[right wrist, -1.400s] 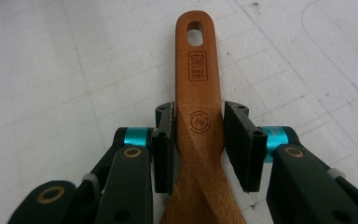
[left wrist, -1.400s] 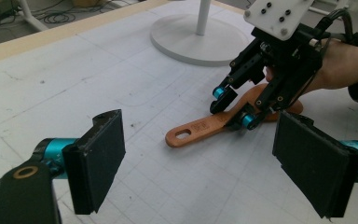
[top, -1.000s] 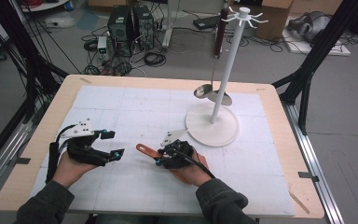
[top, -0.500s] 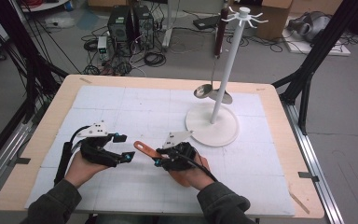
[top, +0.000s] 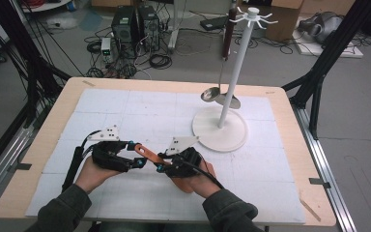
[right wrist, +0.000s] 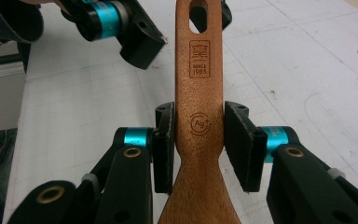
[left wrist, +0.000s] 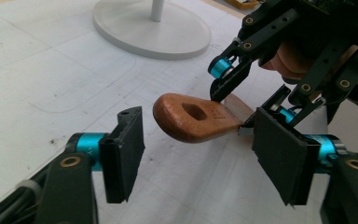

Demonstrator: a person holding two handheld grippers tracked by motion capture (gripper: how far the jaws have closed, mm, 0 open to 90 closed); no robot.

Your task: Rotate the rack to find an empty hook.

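Though it is only a flat wooden spatula (top: 147, 153), it looks like a stiff, light piece: solid wood, smooth-finished, nothing in it that would bend or break under a firm pinch, though that polished face might slide a little between hard pads. It is held up just above the counter (top: 290, 121), near the front edge and a bit left of centre, between the person's two hands. The right gripper (right wrist: 198, 133) is clamped on the handle just above where the neck widens toward the blade, jaws pressed against both narrow edges. The left gripper (left wrist: 200, 149) stands open, one jaw on each side of the rounded handle end with the hanging hole, not touching it. That end seems the sensible place for a second hold, since the flat sides give the pads something to bear on. The long axis runs roughly left to right across the counter, slightly angled: handle tip pointing left and a touch far, blade toward the right hand and near. Well apart on the far right stands a white rack (top: 221, 130) with a metal ladle (top: 211, 94) hanging from it.
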